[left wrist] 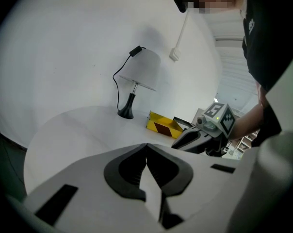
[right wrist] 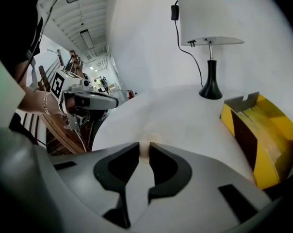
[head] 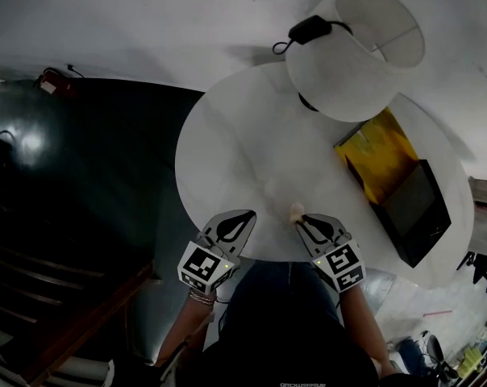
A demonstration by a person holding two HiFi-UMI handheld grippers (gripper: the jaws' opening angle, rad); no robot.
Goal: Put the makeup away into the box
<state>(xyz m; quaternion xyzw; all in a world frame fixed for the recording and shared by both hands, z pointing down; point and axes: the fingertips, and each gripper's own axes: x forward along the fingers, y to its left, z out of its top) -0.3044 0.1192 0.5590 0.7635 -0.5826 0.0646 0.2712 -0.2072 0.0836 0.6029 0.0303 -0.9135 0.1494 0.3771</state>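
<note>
**Right tongs pinching the makeup, box well across the table**

So here's what we've got. There's a round white table (head: 227, 147) with a white lamp (head: 356, 47) standing at its far side. Just beside the lamp's base sits the yellow box (head: 385, 156). It's open, with its black lid (head: 417, 208) lying flat on the side nearer to us.

The small peach makeup piece (head: 295, 210) is down at the near edge of the table, well apart from the box. The right gripper (right wrist: 144, 149) points down at it. Its jaws stand only a sliver apart, and the peach bit fills that gap right at the tips, so we'd call that clamped on it. From these angles we can't really tell whether the piece is resting on the table or hanging just off it.

The left gripper (left wrist: 146, 145) hovers next to the right one over the same near edge, not touching it. Its jaws are pressed together, tip to tip.
</note>
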